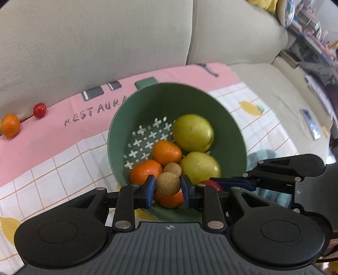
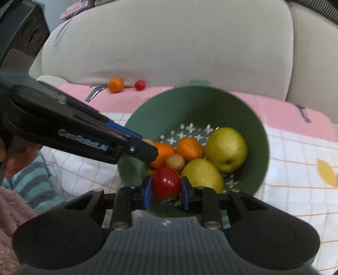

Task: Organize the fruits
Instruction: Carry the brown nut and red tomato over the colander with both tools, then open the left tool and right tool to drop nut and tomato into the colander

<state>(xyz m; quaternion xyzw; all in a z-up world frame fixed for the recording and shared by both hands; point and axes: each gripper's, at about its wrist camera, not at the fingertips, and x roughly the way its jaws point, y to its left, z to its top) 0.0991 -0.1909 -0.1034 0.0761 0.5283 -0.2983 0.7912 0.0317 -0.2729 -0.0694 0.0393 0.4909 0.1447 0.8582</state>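
While both my tongs hang over the green colander (image 1: pixel 228 118), the readable writing is "RESTAURA", with the rest cut off by the colander rim, on the pink band of the cloth (image 1: pixel 63 135) beyond my left tongs, "GenRobot.AI" along the side of my left tongs as seen from the right wrist view, and a small "Butterfly" tag (image 2: pixel 71 10) far up left behind the cushion.

My left tongs (image 1: pixel 168 186) are clamped on a small round tan fruit (image 1: pixel 168 183), blue pads touching both sides; it's near spherical, no clear long axis. It sits right at my fingertips, above an orange (image 1: pixel 170 198) just under it. My right tongs (image 2: pixel 165 187) are clamped on a red cherry tomato (image 2: pixel 165 183), roundish, its stem end looks turned down toward me, though blurred. Both tongs point steeply down into the colander.

Just ahead of my left tips: a second tan fruit (image 1: pixel 172 169), two more oranges (image 1: pixel 145 172) (image 1: pixel 166 152), long axes running roughly left-right. Ahead right, two green apples (image 1: pixel 193 133) (image 1: pixel 199 167); from the right wrist view the far one shows its calyx end facing me.

Well away from both tongs, left against the sofa back (image 1: pixel 84 52): one loose orange (image 1: pixel 10 125) and one loose cherry tomato (image 1: pixel 39 110), side by side, apart. Colander handle tab points away from me.
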